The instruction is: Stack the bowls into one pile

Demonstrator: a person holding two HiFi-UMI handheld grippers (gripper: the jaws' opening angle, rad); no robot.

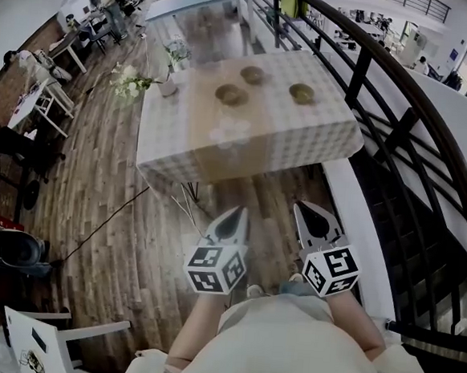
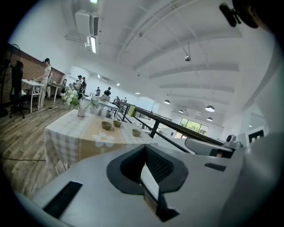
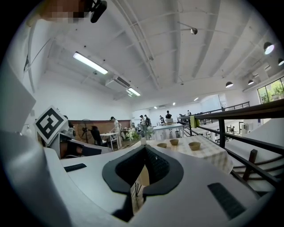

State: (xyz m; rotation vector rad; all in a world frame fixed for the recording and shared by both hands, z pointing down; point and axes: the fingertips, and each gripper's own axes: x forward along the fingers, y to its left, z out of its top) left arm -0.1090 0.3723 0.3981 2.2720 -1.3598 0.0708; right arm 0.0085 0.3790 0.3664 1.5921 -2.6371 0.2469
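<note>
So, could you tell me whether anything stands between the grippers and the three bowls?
Nothing visible does. Only wooden floor and bare tablecloth lie between the left gripper, the right gripper and the bowls; the vase stands aside.

A flower vase [image 1: 168, 86] stands at the checkered surface's [image 1: 302, 139] ten o'clock corner, black railing [image 1: 358, 75] at three o'clock.

Three bowls stand apart on the table [image 1: 326, 141]. The left bowl [image 1: 231, 95] is near the middle, the far bowl [image 1: 252, 74] behind it toward the far edge, and the right bowl [image 1: 302, 93] nearer the right edge. A vase [image 1: 168, 86] stands at the left edge. A railing [image 1: 359, 71] runs along the right edge. The left gripper [image 1: 240, 213] and right gripper [image 1: 299, 207] hang side by side before the near edge, well apart from it.
</note>
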